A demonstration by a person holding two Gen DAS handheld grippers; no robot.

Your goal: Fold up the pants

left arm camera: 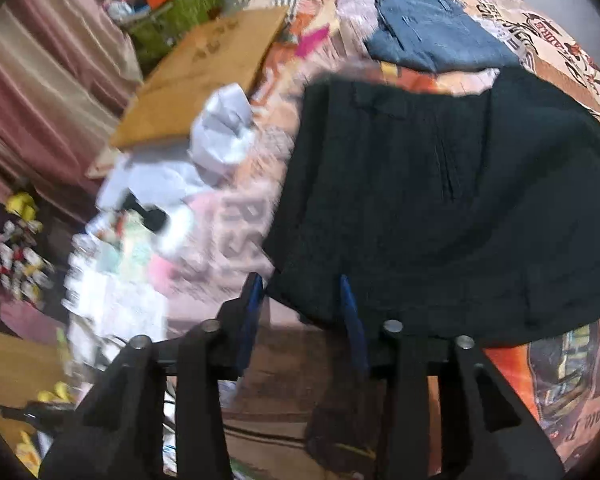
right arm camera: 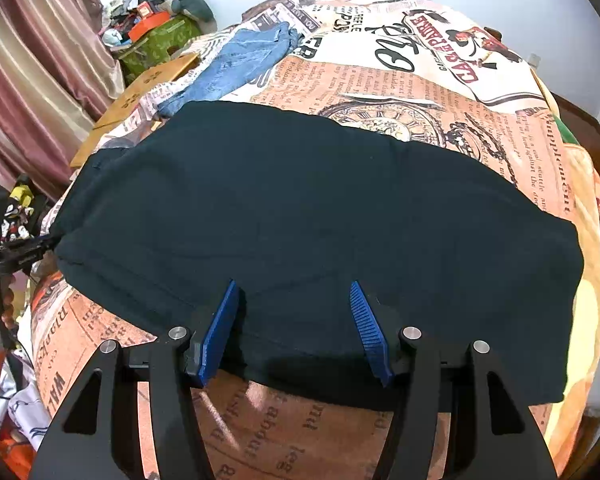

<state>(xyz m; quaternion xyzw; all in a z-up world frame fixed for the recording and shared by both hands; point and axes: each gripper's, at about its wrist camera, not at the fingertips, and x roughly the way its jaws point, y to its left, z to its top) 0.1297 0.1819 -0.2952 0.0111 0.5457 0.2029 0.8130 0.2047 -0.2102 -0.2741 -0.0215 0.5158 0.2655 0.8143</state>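
Note:
Dark pants point(right arm camera: 300, 216) lie spread on a bed with a newspaper-print cover point(right arm camera: 400, 92). In the left wrist view the pants point(left arm camera: 440, 200) fill the right half, waistband and zip line showing. My left gripper point(left arm camera: 300, 292) is open at the pants' near left corner, blue pads either side of the cloth edge. My right gripper point(right arm camera: 294, 292) is open over the near edge of the pants, fingers apart with cloth between them. The left gripper also shows at the pants' left end in the right wrist view point(right arm camera: 28, 252).
Folded blue jeans point(right arm camera: 240, 60) lie on the bed beyond the dark pants, also in the left wrist view point(left arm camera: 432, 36). A cardboard box point(left arm camera: 204, 80) and crumpled white paper point(left arm camera: 224, 120) sit left of the bed. Pink curtains point(right arm camera: 40, 60) and a cluttered green box point(right arm camera: 160, 44) stand behind.

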